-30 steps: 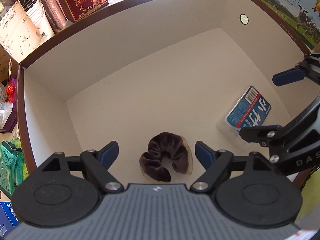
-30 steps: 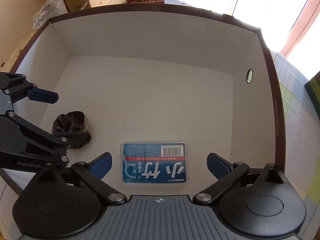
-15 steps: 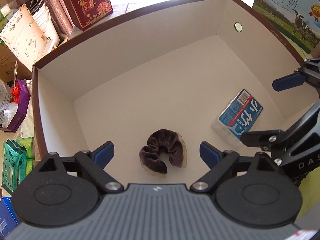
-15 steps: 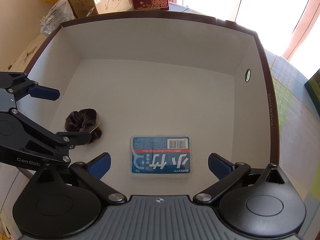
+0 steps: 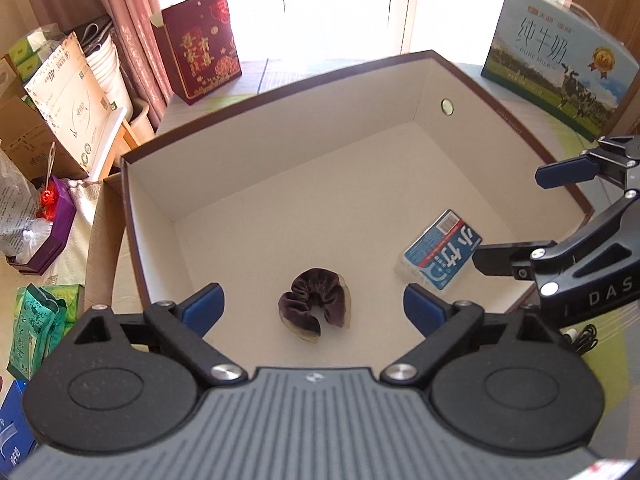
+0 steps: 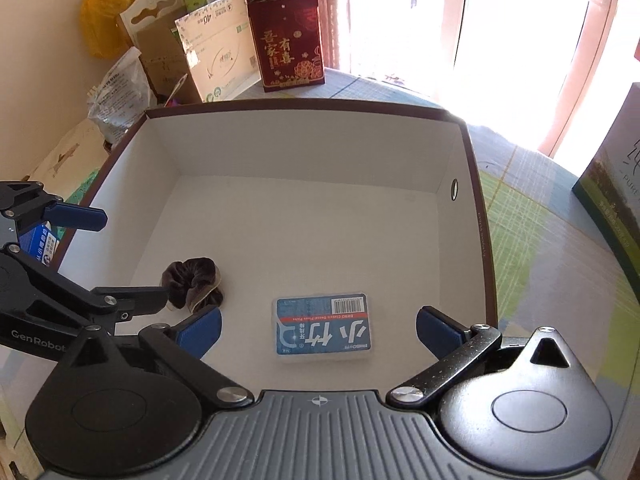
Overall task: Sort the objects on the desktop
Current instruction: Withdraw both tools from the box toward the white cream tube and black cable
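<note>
— Lying where, the dark brown velvet scrunchie (image 5: 316,307)?
— Resting on the floor of the white-lined, brown-rimmed cardboard box (image 5: 280,152), toward its near edge, left of centre. Sitting apart from it, toward the near right corner: the flat blue plastic pack of dental picks (image 6: 322,328), long axis running along the near edge.
— And the tongs?
— Hanging above both. Left gripper (image 5: 313,306) spread wide, having just been opening, pinching nothing, scrunchie showing straight below the gap. Right gripper (image 6: 318,331) spread too, empty, framing the pack squarely.
— Nearer which?
— Left nearer the scrunchie, right nearer the pack. Probably needing fresh items from outside the box, both pieces already sitting inside.
</note>
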Demonstrator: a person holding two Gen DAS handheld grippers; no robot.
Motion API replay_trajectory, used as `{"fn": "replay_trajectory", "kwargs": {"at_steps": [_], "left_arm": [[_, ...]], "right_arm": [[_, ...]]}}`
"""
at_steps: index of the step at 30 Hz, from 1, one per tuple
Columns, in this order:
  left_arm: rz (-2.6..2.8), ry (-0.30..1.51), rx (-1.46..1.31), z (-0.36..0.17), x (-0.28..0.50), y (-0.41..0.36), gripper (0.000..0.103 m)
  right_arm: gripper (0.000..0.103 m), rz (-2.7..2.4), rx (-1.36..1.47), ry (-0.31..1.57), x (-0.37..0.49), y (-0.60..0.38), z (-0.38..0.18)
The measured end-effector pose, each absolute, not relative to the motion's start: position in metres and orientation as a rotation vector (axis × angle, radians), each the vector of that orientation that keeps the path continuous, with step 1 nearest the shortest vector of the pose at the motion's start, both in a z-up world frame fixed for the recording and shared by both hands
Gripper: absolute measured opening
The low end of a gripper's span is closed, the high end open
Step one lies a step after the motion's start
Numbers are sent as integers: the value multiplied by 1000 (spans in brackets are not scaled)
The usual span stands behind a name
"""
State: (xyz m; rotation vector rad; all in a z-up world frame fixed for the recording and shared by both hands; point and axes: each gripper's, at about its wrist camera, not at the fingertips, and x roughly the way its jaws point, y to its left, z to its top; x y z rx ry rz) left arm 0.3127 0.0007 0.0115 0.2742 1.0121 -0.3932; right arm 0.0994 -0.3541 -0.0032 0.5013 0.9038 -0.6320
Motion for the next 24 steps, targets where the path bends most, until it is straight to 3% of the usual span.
{"fn": "replay_trajectory", "kwargs": {"at_steps": [12, 24], "left_arm": [[-335, 845, 238, 62, 241, 29, 99], [-301, 786, 184, 73, 169, 53, 99]], "right_arm": [[101, -672, 416, 703, 61, -295, 42], [101, -691, 385, 640, 22, -231, 43]]}}
